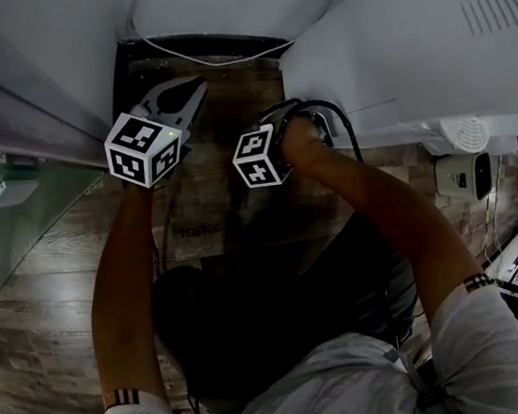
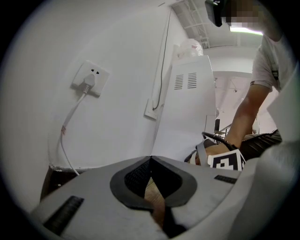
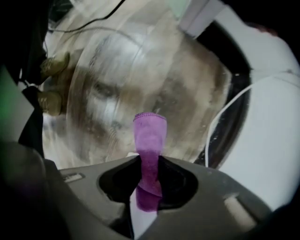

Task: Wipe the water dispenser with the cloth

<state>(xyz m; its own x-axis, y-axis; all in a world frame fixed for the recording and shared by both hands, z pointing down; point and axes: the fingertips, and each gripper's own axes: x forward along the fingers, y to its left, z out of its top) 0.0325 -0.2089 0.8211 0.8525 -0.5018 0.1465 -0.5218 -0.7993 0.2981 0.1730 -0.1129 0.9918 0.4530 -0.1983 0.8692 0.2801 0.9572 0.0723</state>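
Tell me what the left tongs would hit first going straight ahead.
The left tongs, shut, would probably meet the white wall, low down beside the water dispenser; depth is unclear.

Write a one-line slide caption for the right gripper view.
Right gripper clamped on a purple cloth, its free end sticking out past the jaws over a blurred wooden floor.

The cloth [image 3: 149,136] is purple. The dispenser [image 1: 409,49] is white, its vents [image 1: 496,9] slatted. The floor [image 1: 40,268] is brown wood-grain. The left gripper [image 2: 151,159] and right gripper [image 3: 149,161] are pale grey with darker insides; their cubes [image 1: 145,150] carry black-and-white square markers.
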